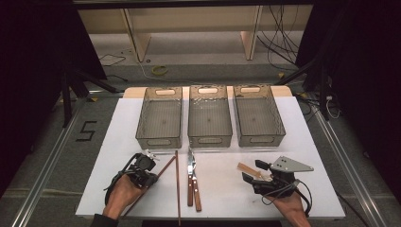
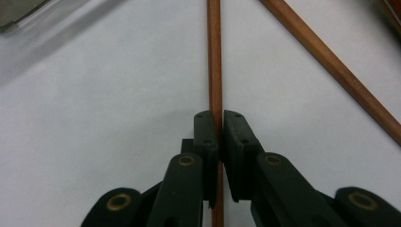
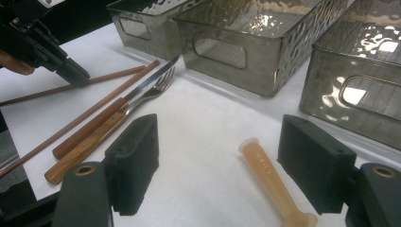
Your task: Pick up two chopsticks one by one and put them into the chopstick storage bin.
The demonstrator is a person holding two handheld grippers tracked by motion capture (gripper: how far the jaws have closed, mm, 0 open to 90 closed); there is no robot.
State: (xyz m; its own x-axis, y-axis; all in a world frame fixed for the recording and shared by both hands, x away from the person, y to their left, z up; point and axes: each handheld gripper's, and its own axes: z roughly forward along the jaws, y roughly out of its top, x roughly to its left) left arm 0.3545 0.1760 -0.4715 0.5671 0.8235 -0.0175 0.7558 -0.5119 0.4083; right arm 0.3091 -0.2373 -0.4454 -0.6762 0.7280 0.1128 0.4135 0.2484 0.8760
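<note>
The left gripper (image 2: 219, 125) pinched a thin brown wooden chopstick (image 2: 214, 56) lying on the white tabletop (image 2: 104, 118); lifting seemed next. The right gripper (image 3: 217, 158) hung spread around a beige plastic stick (image 3: 272, 182).

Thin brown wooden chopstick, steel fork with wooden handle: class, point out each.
Thin brown wooden chopstick (image 2: 215, 56), left gripper view, on its shaft ahead of the jaws.
Steel fork with wooden handle (image 3: 158, 87), right gripper view, on its tines.
</note>
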